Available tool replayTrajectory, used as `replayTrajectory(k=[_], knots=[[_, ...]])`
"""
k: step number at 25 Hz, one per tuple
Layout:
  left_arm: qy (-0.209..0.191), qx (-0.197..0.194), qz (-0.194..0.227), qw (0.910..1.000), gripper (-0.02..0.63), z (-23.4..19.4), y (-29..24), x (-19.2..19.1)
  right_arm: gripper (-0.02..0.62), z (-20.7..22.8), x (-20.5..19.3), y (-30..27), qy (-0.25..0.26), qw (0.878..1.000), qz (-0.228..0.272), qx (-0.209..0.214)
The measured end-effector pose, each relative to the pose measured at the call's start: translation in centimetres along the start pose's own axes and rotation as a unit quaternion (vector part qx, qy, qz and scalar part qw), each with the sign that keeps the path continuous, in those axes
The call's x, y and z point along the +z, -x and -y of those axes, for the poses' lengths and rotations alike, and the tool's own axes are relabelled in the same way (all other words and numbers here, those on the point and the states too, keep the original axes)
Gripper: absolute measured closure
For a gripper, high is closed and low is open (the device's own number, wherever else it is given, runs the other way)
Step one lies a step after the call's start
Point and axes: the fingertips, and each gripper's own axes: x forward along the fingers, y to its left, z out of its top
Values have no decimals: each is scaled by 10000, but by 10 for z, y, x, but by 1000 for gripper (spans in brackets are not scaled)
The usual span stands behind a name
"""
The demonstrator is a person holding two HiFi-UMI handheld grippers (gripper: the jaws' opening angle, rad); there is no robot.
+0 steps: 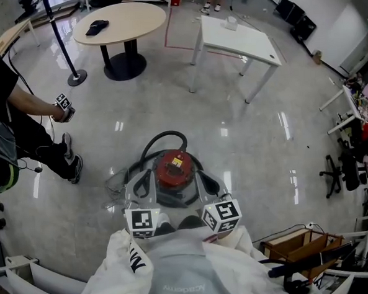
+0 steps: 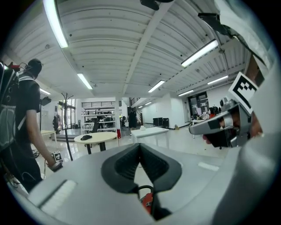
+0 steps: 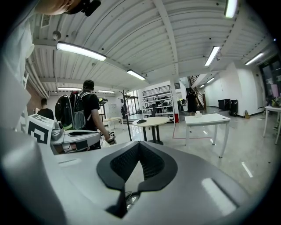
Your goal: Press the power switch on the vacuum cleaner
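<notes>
Glossy grey floor (image 1: 246, 145), round red vacuum cleaner (image 1: 173, 170)

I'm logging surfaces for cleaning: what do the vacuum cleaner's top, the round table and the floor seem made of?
Vacuum cleaner: red top, probably moulded plastic, faint sheen.
Round table: pale matt wood-look top, likely laminate; dark pedestal, perhaps metal.
Floor: polished stone or tile, since it mirrors the ceiling lamps.

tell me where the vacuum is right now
Head view, bottom centre: the vacuum sits on the floor, with the round table beyond it to the left and the white table beyond to the right.
</notes>
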Motion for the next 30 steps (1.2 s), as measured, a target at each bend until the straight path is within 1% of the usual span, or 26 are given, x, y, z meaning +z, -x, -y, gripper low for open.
replayTrajectory(k=[6, 11, 14, 16, 22, 30], knots=[[63, -35, -153, 9999, 606, -1, -9, -12, 600, 5, -4, -4, -37, 10000, -80, -29], [34, -20, -229, 9997, 606, 8, -23, -16, 600, 21, -12, -7, -97, 9998, -145, 20], [26, 96, -234, 9997, 606, 12, -35, -14, 600, 35, -10, -12, -123, 9997, -152, 124], [16, 173, -311, 9994, 606, 17, -44, -14, 600, 46, -9, -17, -141, 9996, -150, 207], [-17, 529, -515, 9973, 606, 34, -70, -11, 600, 82, -3, -39, -160, 9975, -227, 651], [-28, 912, -632, 9938, 606, 51, -106, -1, 600, 128, 8, -63, -158, 9941, -293, 1034]])
